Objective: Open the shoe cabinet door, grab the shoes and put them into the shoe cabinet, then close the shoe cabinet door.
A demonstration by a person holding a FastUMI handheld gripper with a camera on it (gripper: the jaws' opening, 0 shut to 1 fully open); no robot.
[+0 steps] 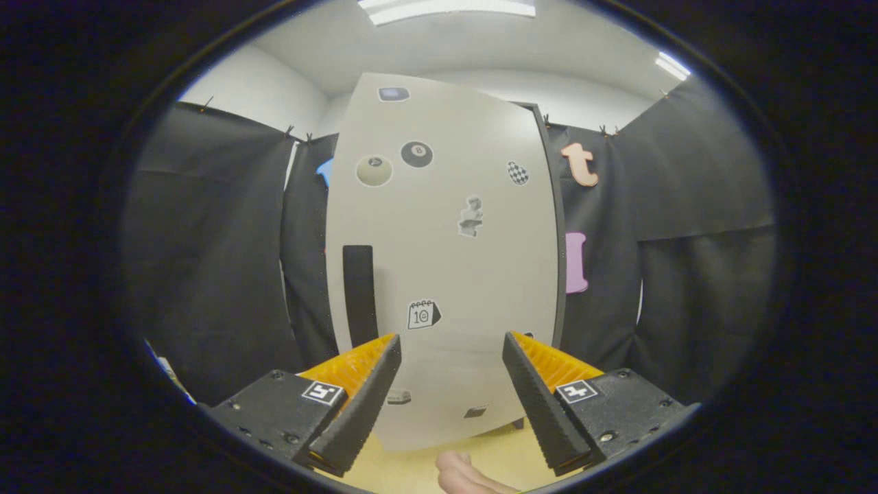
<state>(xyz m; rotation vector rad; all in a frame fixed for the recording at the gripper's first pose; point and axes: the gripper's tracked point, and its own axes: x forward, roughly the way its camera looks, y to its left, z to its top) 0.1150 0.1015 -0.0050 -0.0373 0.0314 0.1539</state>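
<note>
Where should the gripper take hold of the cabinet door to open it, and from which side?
Probably at the dark upright handle near the left edge of the cabinet door. It is a narrow vertical strip, so come straight from the front with one finger on each side. The gripper is open and empty, and the handle lies ahead, left of its fingers.

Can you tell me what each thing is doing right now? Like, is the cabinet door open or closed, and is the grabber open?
shoe cabinet door: closed, flat toward the gripper, stickers on it.
door handle: upright dark bar, untouched, just beyond the left finger.
gripper: open, holding nothing, fingers spread in front of the door's lower part.
ceiling lights: on.
</note>
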